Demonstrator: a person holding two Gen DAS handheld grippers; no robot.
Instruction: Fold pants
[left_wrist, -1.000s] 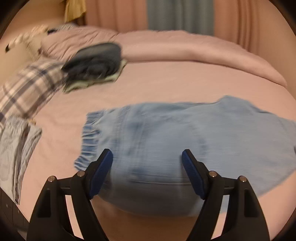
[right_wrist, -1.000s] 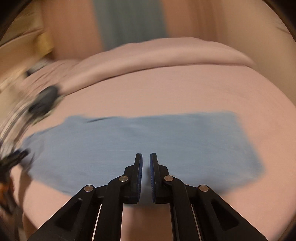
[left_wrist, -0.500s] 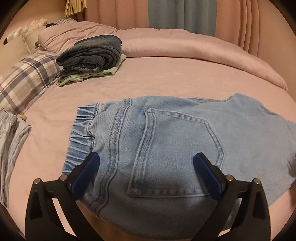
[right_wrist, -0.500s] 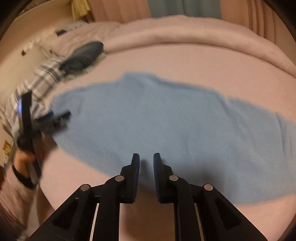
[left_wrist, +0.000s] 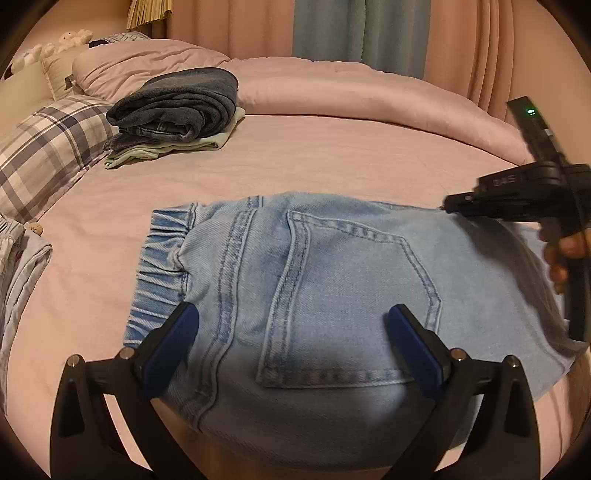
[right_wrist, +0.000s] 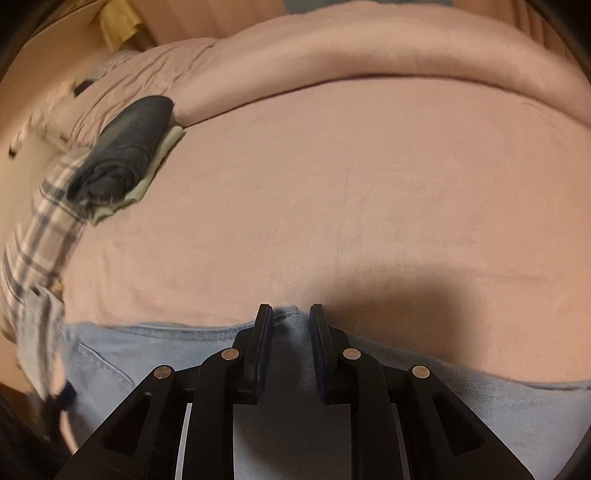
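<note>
So the light blue denim pants (left_wrist: 332, 295) are lying flat on the pink bedsheet (left_wrist: 314, 158), filling the lower middle of the left wrist view, back pocket facing up and the scrunchy elastic waistband at the left end. The left gripper (left_wrist: 291, 339) sits at the bottom of that frame with its blue-padded jaws spread as wide as they go, straddling the pocket area but not pinching anything. The right gripper (right_wrist: 290, 325) is at the bottom centre of its own view, right at the far edge of the pants; its jaws are only a little apart and opening, with denim showing in the gap but nothing clamped. Over in the upper left there's a folded stack of dark blue jeans on a pale green garment (left_wrist: 173, 110), next to a plaid pillow (left_wrist: 48, 155).
</note>
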